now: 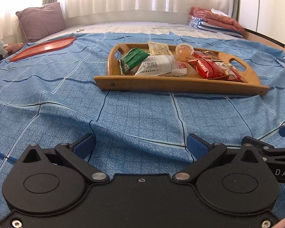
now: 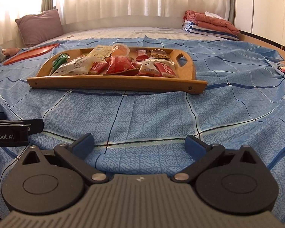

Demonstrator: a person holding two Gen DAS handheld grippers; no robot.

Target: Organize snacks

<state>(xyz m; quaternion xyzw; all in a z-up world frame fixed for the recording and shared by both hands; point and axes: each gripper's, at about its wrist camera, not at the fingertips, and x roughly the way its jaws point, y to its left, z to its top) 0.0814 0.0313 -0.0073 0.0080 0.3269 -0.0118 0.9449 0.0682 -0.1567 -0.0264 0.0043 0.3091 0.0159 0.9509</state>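
Observation:
A wooden tray [image 1: 161, 84] with cut-out handles sits on the blue checked bedsheet; it also shows in the right wrist view [image 2: 114, 84]. It holds several snack packets: a green packet [image 1: 133, 59] [image 2: 58, 60], a white packet with a barcode [image 1: 155, 65] [image 2: 72, 67], red packets [image 1: 207, 67] [image 2: 119, 64] and a clear jelly cup [image 1: 184, 50] [image 2: 120, 50]. My left gripper [image 1: 140, 144] is open and empty, low over the sheet in front of the tray. My right gripper [image 2: 139, 142] is open and empty, also in front of the tray.
A flat red tray [image 1: 43, 47] [image 2: 30, 54] lies on the sheet at the far left. A mauve pillow [image 1: 40, 20] stands behind it. Folded towels [image 1: 216, 21] are stacked at the far right. The left gripper's body [image 2: 9, 131] shows at the right view's left edge.

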